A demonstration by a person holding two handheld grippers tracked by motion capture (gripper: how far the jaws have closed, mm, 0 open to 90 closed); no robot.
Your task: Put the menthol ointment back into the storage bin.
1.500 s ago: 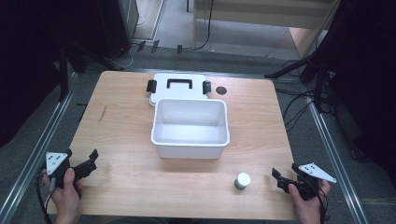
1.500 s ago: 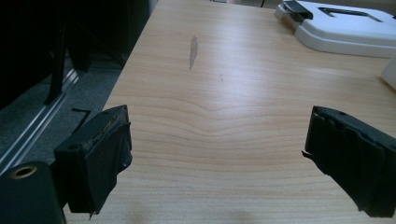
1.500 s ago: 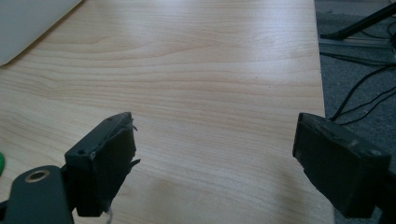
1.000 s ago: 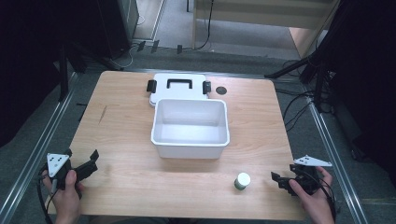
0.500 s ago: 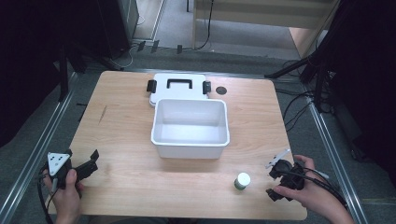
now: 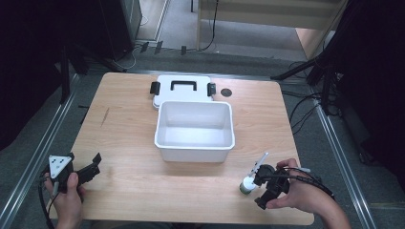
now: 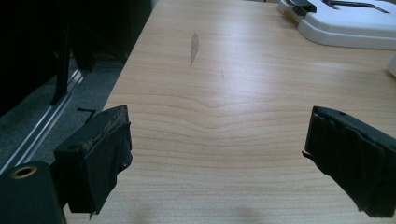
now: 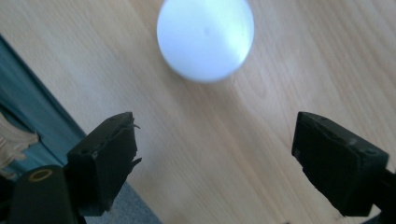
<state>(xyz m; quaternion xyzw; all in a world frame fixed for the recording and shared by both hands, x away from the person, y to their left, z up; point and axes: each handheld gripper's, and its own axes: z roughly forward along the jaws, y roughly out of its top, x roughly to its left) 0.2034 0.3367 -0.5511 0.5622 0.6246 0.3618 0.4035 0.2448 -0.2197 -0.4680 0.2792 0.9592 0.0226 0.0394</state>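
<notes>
White-capped and small, the bottle (image 6: 247, 185) stands near the table's (image 6: 129, 129) front right corner just ahead of the right gripper (image 6: 262, 183), whose jaws gape wide, so I would centre them around its cap before squeezing gently.

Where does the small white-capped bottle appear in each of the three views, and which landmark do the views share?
High view: the bottle stands on the wooden table near its front right edge, just left of the right gripper.
Left gripper view: the picture holds the tabletop, a white lid at top right and this gripper's own fingers, not the bottle.
Right gripper view: its round white cap sits at top centre, beyond the open fingers.
Shared landmark: the light wood tabletop.
</notes>
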